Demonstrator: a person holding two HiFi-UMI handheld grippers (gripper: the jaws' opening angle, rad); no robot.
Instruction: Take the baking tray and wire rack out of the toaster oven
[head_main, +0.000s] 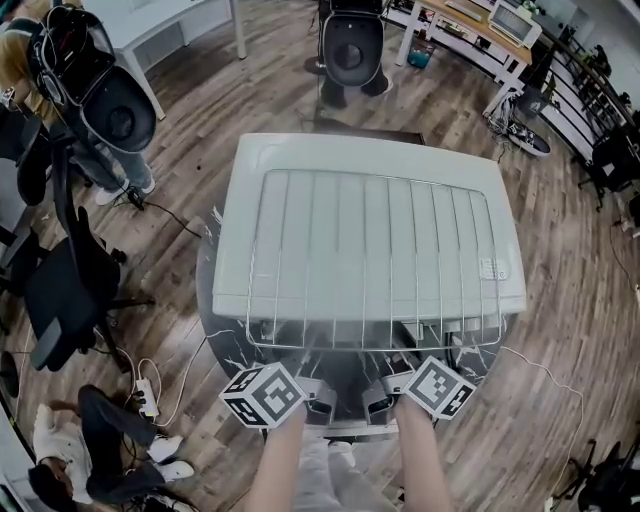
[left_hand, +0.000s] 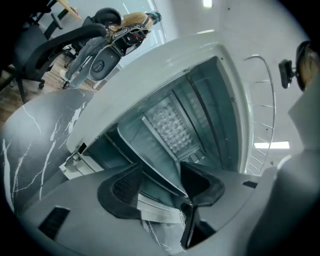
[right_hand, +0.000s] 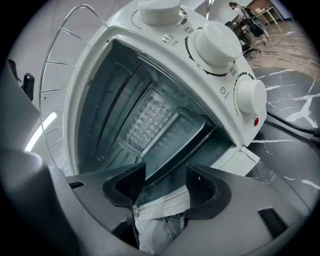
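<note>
Left tool (left_hand: 160, 182), right tool (right_hand: 165, 182): gaping wide, empty, facing tray (right_hand: 175, 140) ahead in oven (head_main: 370, 150); rack (head_main: 370, 260) lying above. Next, likely: gripping tray rim.

Wire rack (head_main: 370, 262) atop toaster oven (head_main: 372, 152), baking tray (right_hand: 176, 142) inside

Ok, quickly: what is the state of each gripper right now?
Left gripper: open, holding nothing.
Right gripper: open, holding nothing.

Left tongs (head_main: 316, 398), right tongs (head_main: 380, 398) side by side, jaws apart on both; forearms (head_main: 275, 465) parallel, reaching forward.
</note>
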